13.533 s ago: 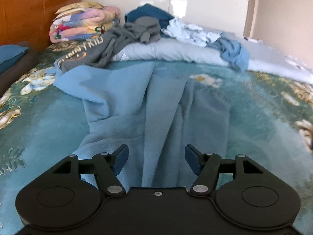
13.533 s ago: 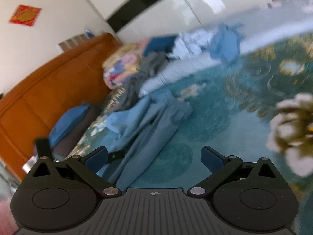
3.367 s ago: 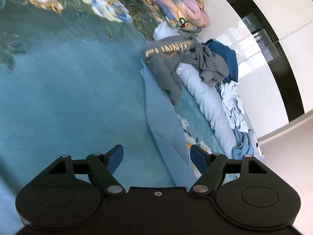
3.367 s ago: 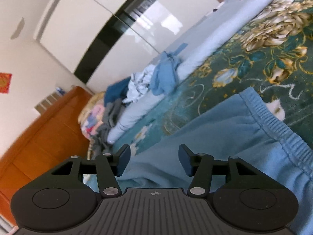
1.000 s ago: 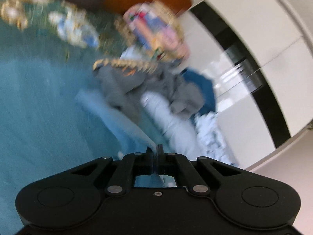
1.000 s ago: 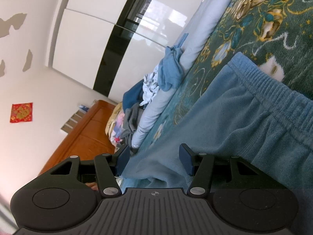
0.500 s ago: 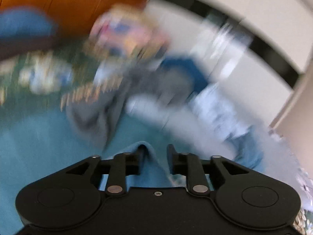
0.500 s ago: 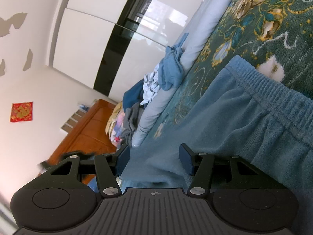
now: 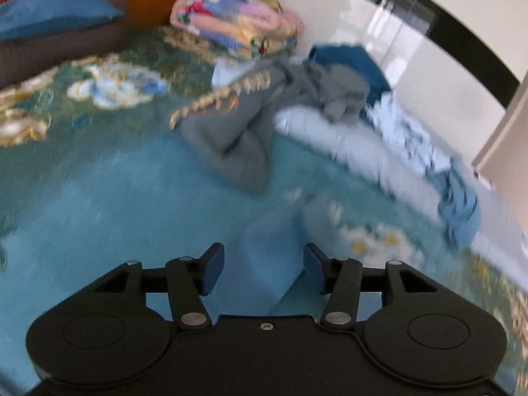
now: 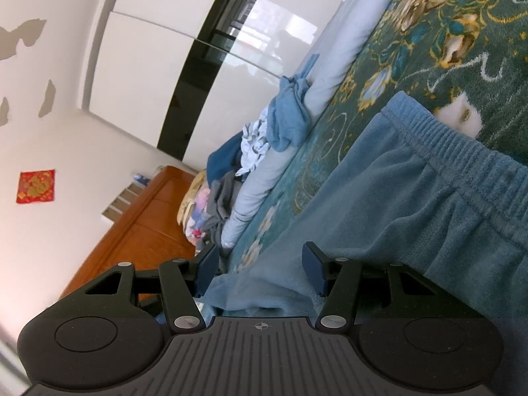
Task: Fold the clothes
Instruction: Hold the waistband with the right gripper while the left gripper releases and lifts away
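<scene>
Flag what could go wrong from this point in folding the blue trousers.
Both grippers are open, left gripper and right gripper, so the blue trousers lie unheld and the fold may slump. The grey sweatshirt lies close beyond them and could get snagged in the next grab.

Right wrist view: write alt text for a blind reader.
The open right gripper hovers over light blue pants lying on a green floral bedspread, elastic waistband showing. Behind them, a heap of clothes lies beside a wooden headboard.
</scene>
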Motion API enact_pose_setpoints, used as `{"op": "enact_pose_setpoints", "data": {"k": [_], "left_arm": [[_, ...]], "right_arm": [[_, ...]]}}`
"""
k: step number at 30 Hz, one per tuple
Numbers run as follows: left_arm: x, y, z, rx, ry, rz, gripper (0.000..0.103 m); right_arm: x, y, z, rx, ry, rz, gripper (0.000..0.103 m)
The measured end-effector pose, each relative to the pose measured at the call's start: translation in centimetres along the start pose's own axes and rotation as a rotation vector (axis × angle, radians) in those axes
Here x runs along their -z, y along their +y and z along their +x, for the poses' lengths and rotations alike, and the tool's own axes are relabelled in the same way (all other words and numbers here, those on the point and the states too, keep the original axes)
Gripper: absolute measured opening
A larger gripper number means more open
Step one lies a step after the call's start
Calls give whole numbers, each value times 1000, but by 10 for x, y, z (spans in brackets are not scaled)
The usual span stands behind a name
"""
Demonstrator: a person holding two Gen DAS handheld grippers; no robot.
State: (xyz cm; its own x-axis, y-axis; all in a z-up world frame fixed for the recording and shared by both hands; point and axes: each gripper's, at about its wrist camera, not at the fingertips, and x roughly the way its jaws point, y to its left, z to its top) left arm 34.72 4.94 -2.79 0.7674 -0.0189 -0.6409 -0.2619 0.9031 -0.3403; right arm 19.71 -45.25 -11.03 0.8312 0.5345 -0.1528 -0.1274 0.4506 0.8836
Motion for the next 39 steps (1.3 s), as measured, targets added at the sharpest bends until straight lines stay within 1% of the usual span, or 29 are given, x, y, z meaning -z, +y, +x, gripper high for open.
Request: {"op": "enact_pose_setpoints", "data": {"k": [3, 5, 8, 11, 12, 13, 14, 15, 16, 18, 21, 23, 26, 28, 31, 33, 35, 37, 39], "left_arm": [[15, -5, 2, -11, 44, 96, 51], [22, -12, 6, -33, 54, 163, 51], [30, -22, 12, -67, 58, 233, 51], [36, -28, 18, -109, 44, 278, 48], [36, -29, 18, -127, 37, 281, 41], [36, -30, 19, -140, 31, 280, 26], [36, -29, 19, -150, 23, 278, 19], [35, -28, 19, -155, 17, 273, 7], [33, -25, 18, -145, 15, 254, 3], [27, -21, 15, -130, 5, 219, 1], [13, -20, 3, -117, -62, 204, 0], [-3, -18, -7, -84, -121, 164, 0], [-31, -18, -17, -65, -202, 124, 0], [-51, -17, -23, -73, -260, 89, 0], [-80, -15, -23, -110, -329, 50, 0], [-96, -8, -17, -129, -337, -2, 0], [-100, 1, -10, -135, -322, -53, 1], [-96, 7, -5, -134, -289, -76, 1], [-83, 12, 1, -129, -241, -77, 2]], "right_arm": [[0, 0, 0, 3, 1, -5, 54], [0, 1, 1, 4, 2, -6, 54], [0, 1, 1, 5, 2, -7, 54], [2, 1, 0, 4, 2, -7, 54], [2, 1, 0, 4, 2, -8, 54], [2, 1, 0, 5, 2, -8, 54], [2, 1, 0, 5, 2, -8, 54], [2, 1, 0, 6, 3, -9, 54], [2, 1, 0, 6, 3, -9, 54], [2, 1, -1, 5, 4, -10, 54], [2, 1, 0, 5, 4, -10, 54], [2, 1, 0, 5, 4, -11, 54], [2, 1, 0, 7, 4, -13, 54], [2, 2, 0, 7, 4, -13, 54], [2, 2, 1, 7, 5, -13, 54], [3, 2, 0, 7, 4, -13, 54], [3, 3, 0, 7, 5, -14, 54], [2, 3, 0, 7, 5, -14, 54], [2, 3, 0, 7, 6, -16, 54]]}}
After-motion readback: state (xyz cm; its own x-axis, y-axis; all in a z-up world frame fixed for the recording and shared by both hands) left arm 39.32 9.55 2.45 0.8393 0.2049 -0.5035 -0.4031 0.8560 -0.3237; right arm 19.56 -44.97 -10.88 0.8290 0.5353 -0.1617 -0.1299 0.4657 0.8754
